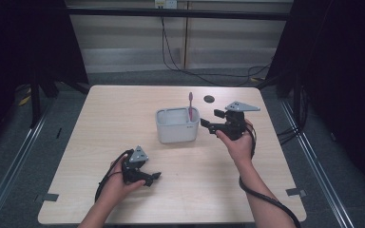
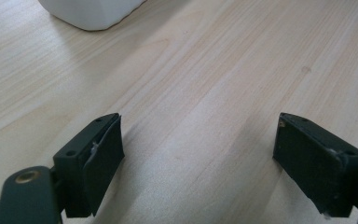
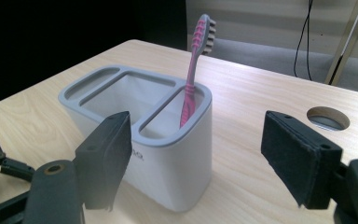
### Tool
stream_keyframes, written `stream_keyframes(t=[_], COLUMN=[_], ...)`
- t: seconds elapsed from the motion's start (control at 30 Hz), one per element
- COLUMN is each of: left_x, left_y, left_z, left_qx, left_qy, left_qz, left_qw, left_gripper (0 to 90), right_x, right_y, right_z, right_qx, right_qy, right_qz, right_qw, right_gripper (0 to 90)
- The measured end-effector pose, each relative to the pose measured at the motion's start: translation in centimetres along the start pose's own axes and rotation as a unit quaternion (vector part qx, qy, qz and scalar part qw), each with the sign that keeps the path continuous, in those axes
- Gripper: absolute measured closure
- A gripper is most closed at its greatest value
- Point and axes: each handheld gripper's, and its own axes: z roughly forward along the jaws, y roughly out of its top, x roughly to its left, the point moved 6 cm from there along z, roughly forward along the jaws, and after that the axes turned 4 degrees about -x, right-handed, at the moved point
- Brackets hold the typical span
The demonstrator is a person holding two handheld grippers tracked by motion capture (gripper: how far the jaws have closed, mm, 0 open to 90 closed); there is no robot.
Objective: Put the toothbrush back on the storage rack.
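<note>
Beside the holder [image 1: 177, 125], the right gripper [image 1: 211, 124] (jaws apart) sits nearest the upright toothbrush [image 3: 194, 65]; left gripper [image 1: 153, 176] gapes too.

A round hole [image 1: 209, 99] sits in the wooden table [image 1: 123, 123] near the far edge, and black cables [image 1: 180, 66] lie on the grey floor [image 1: 171, 76] behind.

My arms are bare, no sleeves. My left gripper [image 1: 154, 176] and right gripper [image 1: 205, 124]: black bodies, grey three-cornered top plates, black cables, brass-coloured pivot screws, flat black jaw pads.
</note>
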Motion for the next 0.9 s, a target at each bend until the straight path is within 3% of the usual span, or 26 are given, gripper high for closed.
stream_keyframes(t=[0.9], left_x=[0.0], left_y=[0.0], left_z=[0.0], left_qx=[-0.002], left_qy=[0.001], left_qz=[-0.002], left_qw=[1.0000], left_gripper=[15.4], right_x=[0.5], right_y=[-3.0], right_z=[-1.2], right_qx=[0.043], right_qy=[0.023], right_qz=[-0.009], right_qw=[0.9988], right_gripper=[19.8])
